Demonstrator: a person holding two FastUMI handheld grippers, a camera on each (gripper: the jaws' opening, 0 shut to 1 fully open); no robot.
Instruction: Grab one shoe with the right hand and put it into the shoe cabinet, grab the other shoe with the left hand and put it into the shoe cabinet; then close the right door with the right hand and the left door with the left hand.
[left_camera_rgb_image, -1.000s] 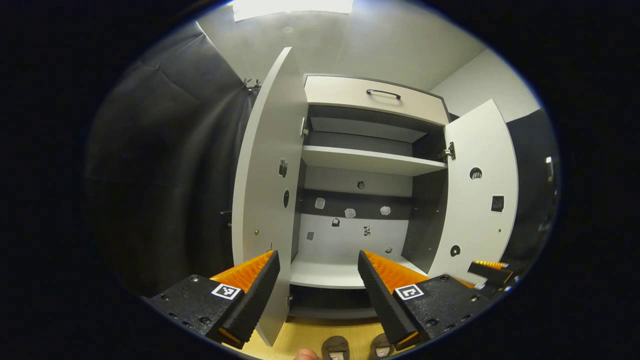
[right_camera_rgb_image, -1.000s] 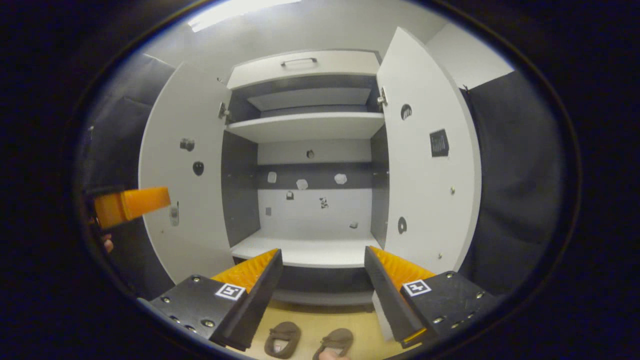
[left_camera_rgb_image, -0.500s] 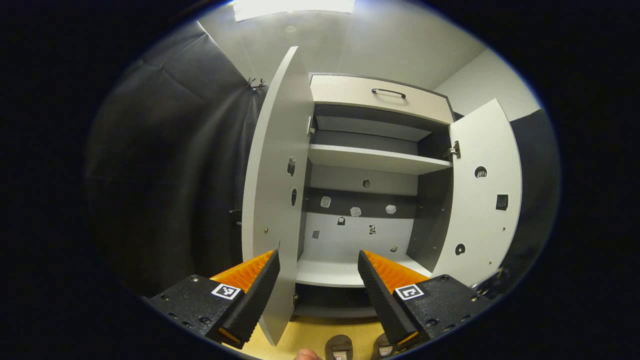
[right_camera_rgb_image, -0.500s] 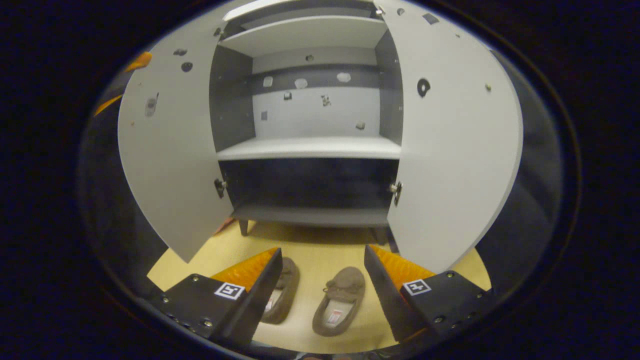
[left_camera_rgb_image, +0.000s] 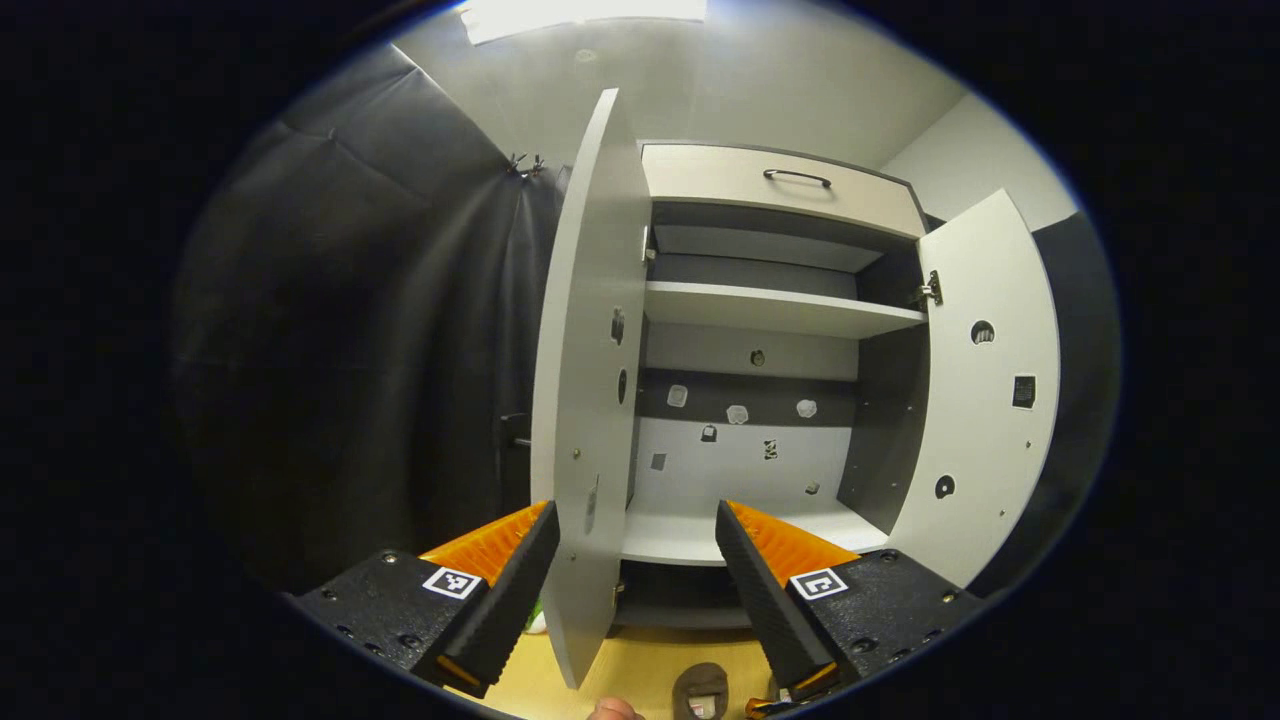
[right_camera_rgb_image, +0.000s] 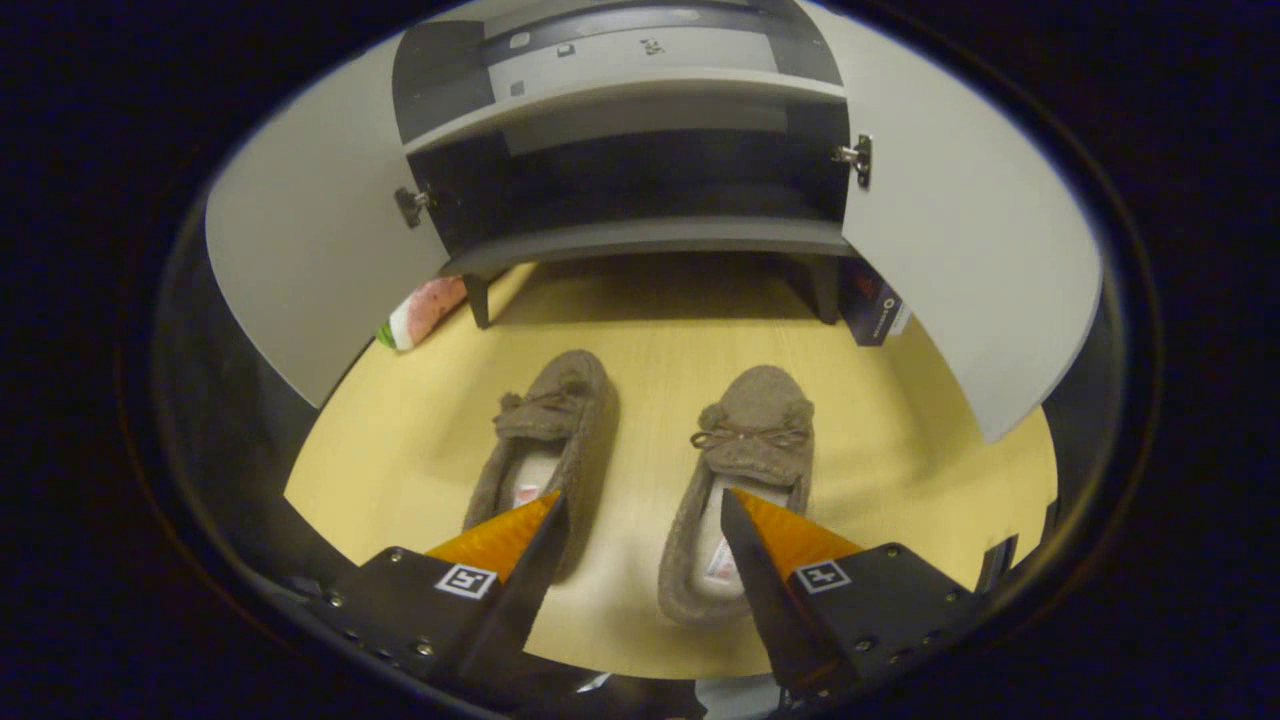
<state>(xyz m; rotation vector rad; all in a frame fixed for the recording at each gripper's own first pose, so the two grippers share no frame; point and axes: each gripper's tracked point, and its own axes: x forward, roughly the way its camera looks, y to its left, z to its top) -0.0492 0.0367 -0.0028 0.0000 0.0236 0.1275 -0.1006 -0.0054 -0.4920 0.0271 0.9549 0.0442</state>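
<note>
- The two brown shoes lie side by side on the yellow floor (right_camera_rgb_image: 650, 330) in front of the shoe cabinet (right_camera_rgb_image: 640, 235), toes toward it: the left shoe (right_camera_rgb_image: 545, 440) and the right shoe (right_camera_rgb_image: 745, 470), slightly apart.
- Both cabinet doors stand open: left door (right_camera_rgb_image: 300, 250), right door (right_camera_rgb_image: 980, 260). The shelves (left_camera_rgb_image: 770, 308) hold nothing.
- A pink-and-green object (right_camera_rgb_image: 425, 310) lies by the cabinet's near-left leg; a dark box (right_camera_rgb_image: 872, 312) stands by the right leg.
- The right gripper (right_camera_rgb_image: 640, 515) hangs above the shoes' heels, jaws wide, gripping nothing.
- The left gripper (left_camera_rgb_image: 635, 525) faces the cabinet, jaws wide, empty; the left door's edge stands between its fingers in the picture.
- The insole labels are too small to read.
</note>
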